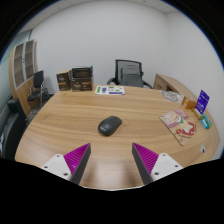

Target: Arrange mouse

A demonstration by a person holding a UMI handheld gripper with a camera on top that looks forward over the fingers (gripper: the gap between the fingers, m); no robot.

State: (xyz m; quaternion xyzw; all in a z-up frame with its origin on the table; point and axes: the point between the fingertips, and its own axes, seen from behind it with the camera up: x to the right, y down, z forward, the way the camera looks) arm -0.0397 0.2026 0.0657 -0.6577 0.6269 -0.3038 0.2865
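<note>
Tool wide, empty — mouse sits just ahead on the worktop. Its smooth, rounded shell could squirt out if pinched off-centre.

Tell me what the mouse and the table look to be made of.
Mouse: seems dark grey plastic, matt; its rounded shell shows only a dull sheen. It lies beyond the open gripper, apart from the jaws.
Table: looks like light wood or a wood-look laminate, smooth, with faint grain lines and a soft glare; which of the two cannot be told.
</note>
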